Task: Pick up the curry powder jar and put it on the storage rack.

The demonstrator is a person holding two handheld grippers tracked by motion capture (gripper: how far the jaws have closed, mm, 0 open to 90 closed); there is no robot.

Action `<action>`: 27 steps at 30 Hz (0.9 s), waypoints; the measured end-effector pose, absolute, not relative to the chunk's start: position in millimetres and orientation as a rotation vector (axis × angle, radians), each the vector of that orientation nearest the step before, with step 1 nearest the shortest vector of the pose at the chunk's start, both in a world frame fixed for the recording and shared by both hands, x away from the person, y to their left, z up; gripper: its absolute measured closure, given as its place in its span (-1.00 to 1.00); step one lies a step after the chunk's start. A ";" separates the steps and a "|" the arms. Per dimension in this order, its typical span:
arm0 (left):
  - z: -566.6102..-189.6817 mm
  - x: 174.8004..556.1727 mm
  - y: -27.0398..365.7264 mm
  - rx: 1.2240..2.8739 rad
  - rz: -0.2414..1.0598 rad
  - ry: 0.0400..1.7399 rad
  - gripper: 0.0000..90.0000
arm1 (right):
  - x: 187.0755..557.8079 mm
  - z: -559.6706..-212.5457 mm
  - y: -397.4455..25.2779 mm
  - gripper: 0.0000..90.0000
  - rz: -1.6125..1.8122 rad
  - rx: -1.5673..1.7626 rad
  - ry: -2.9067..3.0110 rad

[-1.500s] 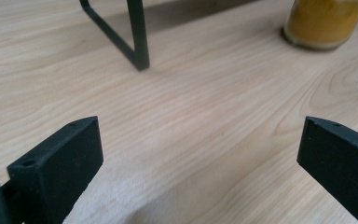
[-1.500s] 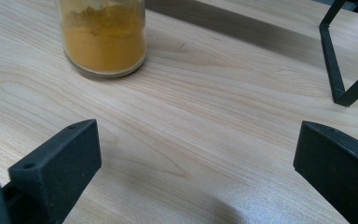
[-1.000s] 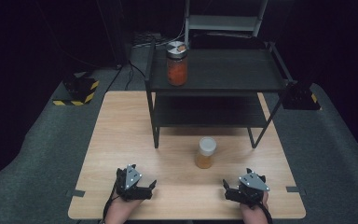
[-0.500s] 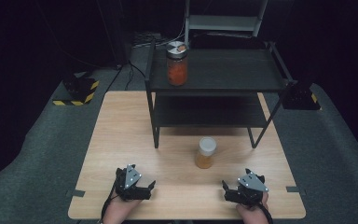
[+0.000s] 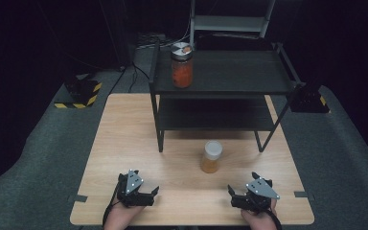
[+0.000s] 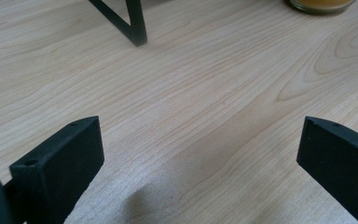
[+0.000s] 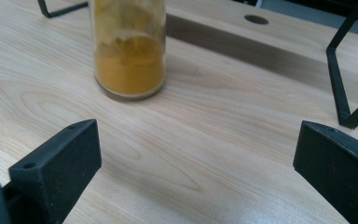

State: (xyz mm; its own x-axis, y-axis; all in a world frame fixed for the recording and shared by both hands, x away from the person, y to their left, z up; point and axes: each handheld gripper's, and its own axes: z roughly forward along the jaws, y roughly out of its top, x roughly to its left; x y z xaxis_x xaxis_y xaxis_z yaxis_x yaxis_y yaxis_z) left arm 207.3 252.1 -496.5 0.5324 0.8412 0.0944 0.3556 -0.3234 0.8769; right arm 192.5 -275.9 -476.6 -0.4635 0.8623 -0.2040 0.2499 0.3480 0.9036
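Observation:
A small jar of yellow-orange powder with a white lid stands upright on the wooden table, just in front of the black two-tier shelf. A taller jar with red contents and a metal lid stands on the shelf's top tier at its left end. My left gripper rests open near the table's front edge, at the left. My right gripper rests open at the front right. The yellow jar stands a little beyond my right gripper, toward its left jaw. Bare wood lies between the jaws of my left gripper.
The shelf's front legs stand on the table behind the yellow jar. A black and yellow striped block lies on the grey floor at the left. A black object sits right of the shelf. A round hole is in the tabletop.

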 end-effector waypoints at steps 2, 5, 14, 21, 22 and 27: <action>-496.3 207.1 251.5 1.908 0.709 0.977 -0.98 | 191.7 -475.7 -276.0 -1.00 1.119 0.969 1.908; -495.8 206.4 249.5 1.919 0.715 0.972 -0.98 | 190.2 -472.0 -275.5 -1.00 1.139 0.954 1.908; -495.1 206.2 246.3 1.936 0.728 0.965 -0.98 | 200.5 -461.0 -273.2 -1.00 1.185 0.945 1.918; -495.1 206.1 246.4 1.936 0.729 0.967 -0.98 | 209.9 -451.1 -264.1 -1.00 1.213 0.927 1.898; -494.9 206.1 246.4 1.938 0.729 0.966 -0.98 | 213.3 -449.0 -262.1 -1.00 1.221 0.930 1.895; -495.0 206.5 247.9 1.934 0.721 0.969 -0.98 | 220.6 -445.0 -257.0 -1.00 1.233 0.929 1.898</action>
State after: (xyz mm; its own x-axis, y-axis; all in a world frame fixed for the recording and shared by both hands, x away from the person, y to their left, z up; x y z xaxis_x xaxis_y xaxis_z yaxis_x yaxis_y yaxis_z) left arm 206.5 247.9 -495.0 0.5370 0.8350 0.1202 0.3551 -0.3530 0.8656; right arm 220.6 -257.0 -445.0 -0.5130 0.8436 -0.1590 0.1977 0.2964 0.9344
